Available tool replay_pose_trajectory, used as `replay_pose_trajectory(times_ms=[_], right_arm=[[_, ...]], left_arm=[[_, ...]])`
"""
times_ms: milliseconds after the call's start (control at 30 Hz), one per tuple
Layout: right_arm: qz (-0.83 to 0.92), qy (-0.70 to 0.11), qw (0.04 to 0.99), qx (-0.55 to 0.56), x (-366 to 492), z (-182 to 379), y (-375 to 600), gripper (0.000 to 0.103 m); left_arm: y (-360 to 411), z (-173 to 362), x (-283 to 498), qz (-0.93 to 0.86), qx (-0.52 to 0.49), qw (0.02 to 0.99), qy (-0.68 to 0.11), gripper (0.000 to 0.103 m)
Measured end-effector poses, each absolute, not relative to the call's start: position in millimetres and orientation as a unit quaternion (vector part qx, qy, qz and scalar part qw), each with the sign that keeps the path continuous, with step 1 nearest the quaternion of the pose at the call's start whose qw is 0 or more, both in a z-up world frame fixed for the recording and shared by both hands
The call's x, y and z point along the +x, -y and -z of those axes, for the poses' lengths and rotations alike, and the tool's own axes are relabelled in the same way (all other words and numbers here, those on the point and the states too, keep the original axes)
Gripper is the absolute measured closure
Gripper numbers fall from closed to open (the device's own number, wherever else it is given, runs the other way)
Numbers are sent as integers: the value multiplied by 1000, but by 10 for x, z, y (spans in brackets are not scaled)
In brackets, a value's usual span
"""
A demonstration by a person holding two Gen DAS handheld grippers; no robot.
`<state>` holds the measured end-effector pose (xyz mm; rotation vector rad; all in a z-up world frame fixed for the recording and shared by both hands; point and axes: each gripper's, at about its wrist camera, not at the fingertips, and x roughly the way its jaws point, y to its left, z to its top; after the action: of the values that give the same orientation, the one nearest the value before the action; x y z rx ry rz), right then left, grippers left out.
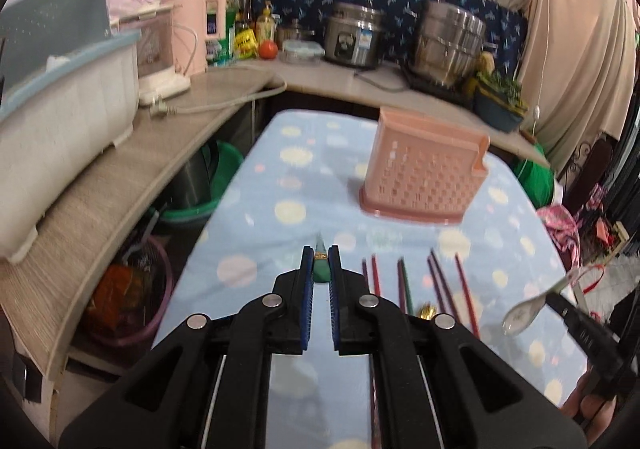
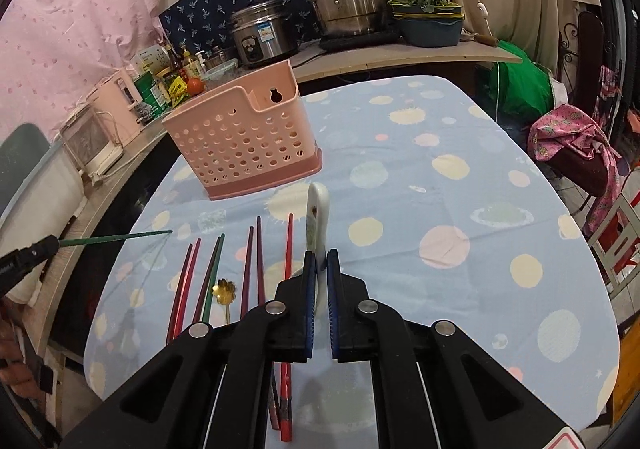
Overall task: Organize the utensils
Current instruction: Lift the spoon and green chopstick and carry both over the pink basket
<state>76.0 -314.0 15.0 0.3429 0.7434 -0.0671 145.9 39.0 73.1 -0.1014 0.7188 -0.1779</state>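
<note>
On the far left, a wooden counter curves around the table, carrying a white dish rack and a pink appliance, with a rice cooker and a stack of steel pots further along against the dark blue patterned cloth. The left gripper has its jaws pressed together on a green chopstick, whose blunt end with a gold band sits between the blue pads; in the right wrist view the same chopstick sticks out from the gripper, its tip raised over the left edge of the table. The table wears a light blue cloth with pale dots. To the right of the left gripper, the remaining chopsticks, red, maroon and green, lie side by side on the cloth, with a small gold flower-shaped spoon among them. Beyond them, towards the back of the table, stands the pink perforated utensil holder, upright on its darker base, apart from the chopsticks. Further right, the right gripper is clamped shut on a white ceramic spoon; the handle rises beyond the pads in the right wrist view, while the left wrist view shows its bowl hanging clear above the cloth.
</note>
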Motion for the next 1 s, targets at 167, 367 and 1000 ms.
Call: replay_pose_trajectory(times_ms=[167, 367, 1000], right_arm=[[20, -349, 920, 177, 1021, -279, 3226, 97], [9, -327, 928, 180, 1390, -521, 3319, 97], [6, -308, 934, 180, 2768, -812, 3398, 97]], left_arm=[[-365, -1166, 1765, 90, -53, 945, -311, 96], [-280, -1663, 2028, 99, -59, 957, -266, 96], [322, -2494, 2948, 129, -77, 972, -179, 96]])
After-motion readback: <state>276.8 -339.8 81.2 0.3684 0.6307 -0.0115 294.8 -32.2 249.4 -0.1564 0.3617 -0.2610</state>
